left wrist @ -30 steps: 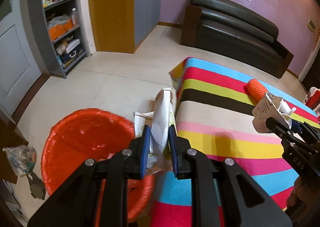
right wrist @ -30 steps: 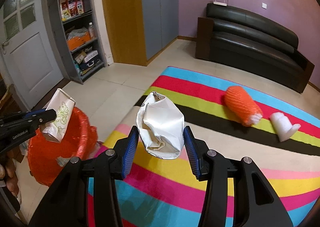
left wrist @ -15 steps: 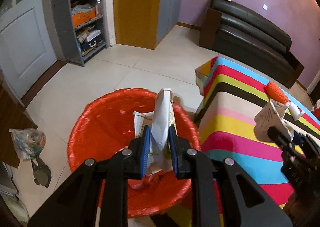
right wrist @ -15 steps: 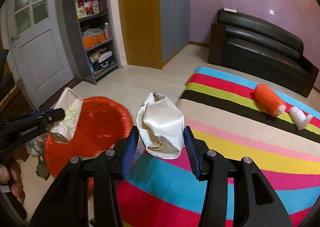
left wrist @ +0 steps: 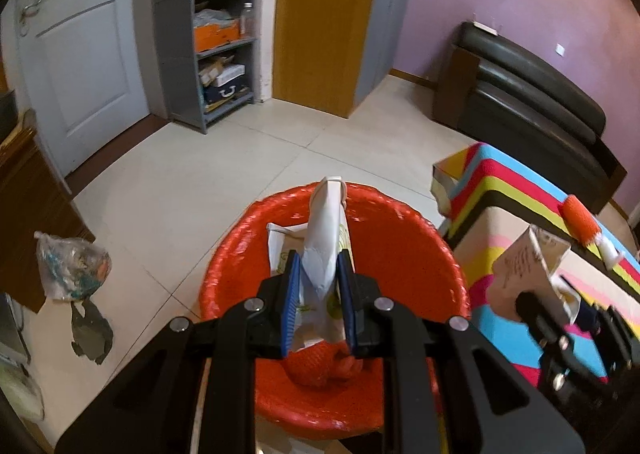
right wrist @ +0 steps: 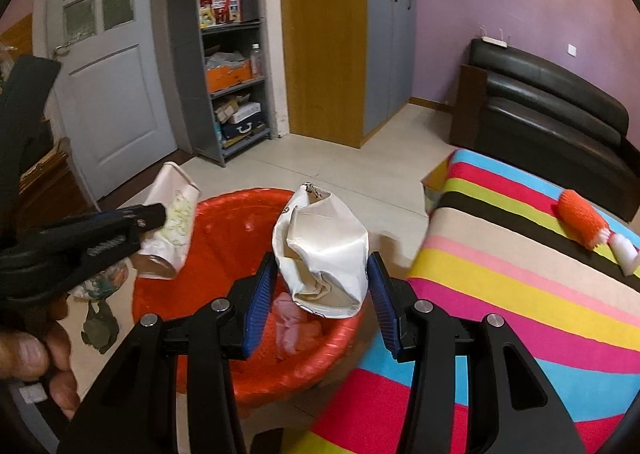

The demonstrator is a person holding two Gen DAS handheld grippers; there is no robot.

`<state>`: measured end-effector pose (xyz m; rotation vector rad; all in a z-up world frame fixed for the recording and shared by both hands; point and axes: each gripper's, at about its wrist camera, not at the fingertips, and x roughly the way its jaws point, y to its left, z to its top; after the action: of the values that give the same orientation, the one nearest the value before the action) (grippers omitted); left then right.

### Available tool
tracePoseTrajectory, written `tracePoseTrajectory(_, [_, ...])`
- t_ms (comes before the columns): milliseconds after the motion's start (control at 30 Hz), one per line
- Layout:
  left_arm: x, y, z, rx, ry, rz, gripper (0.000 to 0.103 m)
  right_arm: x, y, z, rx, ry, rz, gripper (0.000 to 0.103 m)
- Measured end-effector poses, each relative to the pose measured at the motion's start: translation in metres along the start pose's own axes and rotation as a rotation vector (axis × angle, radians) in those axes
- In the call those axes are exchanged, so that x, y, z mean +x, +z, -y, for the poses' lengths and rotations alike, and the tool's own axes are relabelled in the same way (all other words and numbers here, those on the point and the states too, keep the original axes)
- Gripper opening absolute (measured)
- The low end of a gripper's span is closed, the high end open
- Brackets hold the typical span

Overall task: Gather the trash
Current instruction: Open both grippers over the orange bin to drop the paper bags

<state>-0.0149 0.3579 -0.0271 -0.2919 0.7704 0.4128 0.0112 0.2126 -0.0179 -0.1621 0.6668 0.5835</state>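
The left gripper is clamping a flattened paper cup between its blue pads, the jaws standing nearly together with only the squashed cup between them. The cup is white with a pale green print, and its crushed mouth is pointing up and away from the camera. The gripper is tilting downward and hanging over the orange-lined trash bin, so the cup is sitting above the middle of the bin's opening. In the right wrist view the same gripper is reaching in from the left, a person's fingers wrapping its handle at the near left edge, and the cup is hanging over the bin's left rim.

To its right, the right gripper is holding a crumpled white paper cup, its jaws standing partly apart with the blue pads pressing the cup's two sides. This gripper is also pointing downward, and its cup is hovering over the right half of the bin, above some pinkish scraps lying inside.

Further right, a striped rug is covering the floor, and an orange brush-like object with a white handle is lying on it near the far sofa.
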Motion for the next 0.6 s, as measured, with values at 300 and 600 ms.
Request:
tracePoseTrajectory(300, [0.003,0.001,-0.005,-0.019,0.026,-0.003,0.019,0.006,0.001,-0.019,-0.022,0.025,-0.003,0.045])
tracePoseTrajectory(600, [0.005,0.001,-0.008,-0.039,0.036,-0.012,0.019,0.011,-0.003,-0.019,-0.030,0.049,-0.010,0.046])
